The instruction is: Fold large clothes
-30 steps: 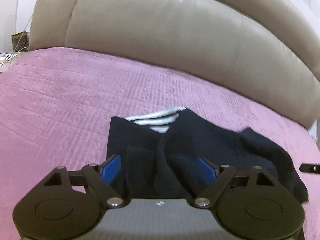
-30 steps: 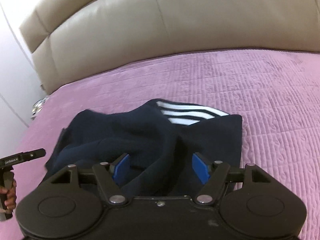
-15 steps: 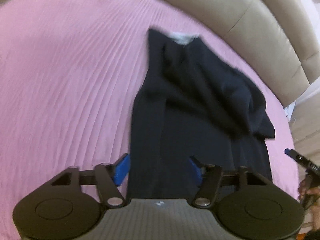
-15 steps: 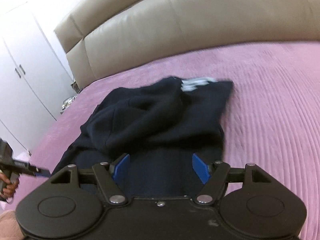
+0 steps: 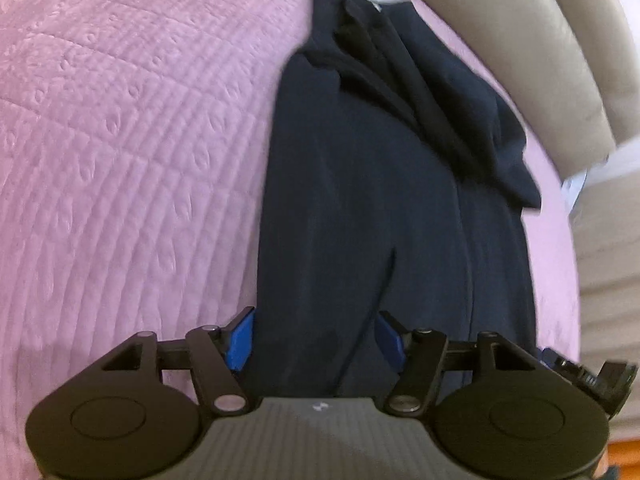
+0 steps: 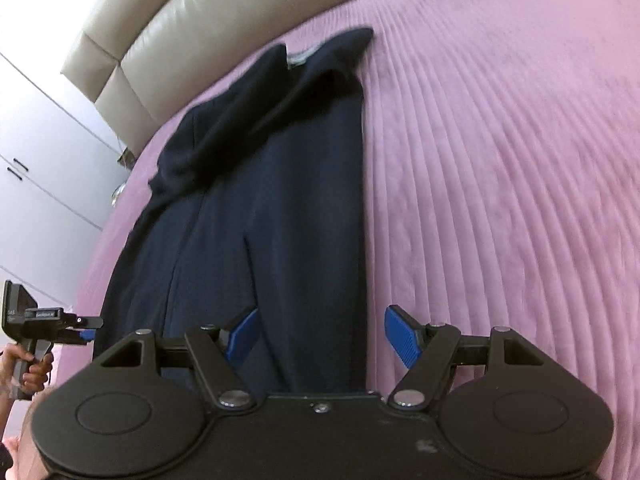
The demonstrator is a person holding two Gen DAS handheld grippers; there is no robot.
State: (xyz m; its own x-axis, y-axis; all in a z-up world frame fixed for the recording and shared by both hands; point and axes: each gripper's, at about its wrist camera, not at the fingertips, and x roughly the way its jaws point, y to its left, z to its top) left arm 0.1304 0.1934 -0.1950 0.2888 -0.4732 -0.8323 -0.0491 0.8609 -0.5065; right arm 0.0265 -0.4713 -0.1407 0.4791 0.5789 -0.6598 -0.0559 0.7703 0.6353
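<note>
A dark navy garment (image 5: 380,184) lies lengthwise on the pink quilted bedspread (image 5: 120,140), its far end bunched and showing a sliver of white trim. It also shows in the right wrist view (image 6: 280,208). My left gripper (image 5: 316,340) is open, hovering over the garment's near left edge. My right gripper (image 6: 320,336) is open, over the near right edge. Neither grips cloth. The left gripper also shows at the left of the right wrist view (image 6: 86,334).
A beige padded headboard (image 6: 192,16) stands behind the bed. White wardrobe doors (image 6: 32,168) stand beside the bed in the right wrist view. The pink bedspread (image 6: 500,160) stretches wide to the right of the garment.
Both grippers have risen and pulled back toward me, so they now look down along the garment. The garment now lies stretched out long instead of bunched. Both grippers stay open.
</note>
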